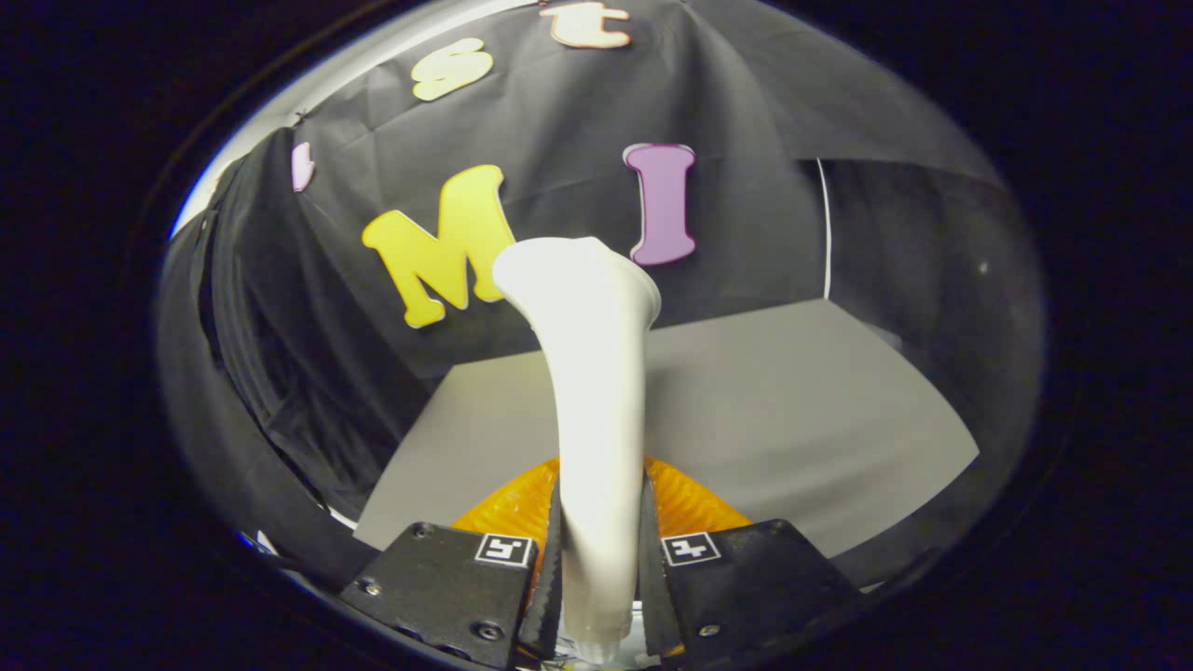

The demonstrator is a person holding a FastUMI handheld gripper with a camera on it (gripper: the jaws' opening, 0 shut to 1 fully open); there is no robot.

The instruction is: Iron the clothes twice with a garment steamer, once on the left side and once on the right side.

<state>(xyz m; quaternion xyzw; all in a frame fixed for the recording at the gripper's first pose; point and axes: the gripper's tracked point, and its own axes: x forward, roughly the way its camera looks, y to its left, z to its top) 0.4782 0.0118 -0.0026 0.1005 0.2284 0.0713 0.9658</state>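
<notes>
- A black cloth wall [746, 186] hangs at the back of the booth, creased and loosely draped.
- On the left the cloth gathers into deep folds [270, 373] reaching down beside the table.
- A thin white line [826, 228] runs down the cloth on the right.
- The table [792, 410] has a plain, matte grey top meeting the cloth behind.
- Light falls evenly; a bright strip [200, 200] shows past the cloth's upper left edge.

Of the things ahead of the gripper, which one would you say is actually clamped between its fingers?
The white steamer: both gripper fingers press its handle, whereas the orange garment and grey table lie beyond.
</notes>
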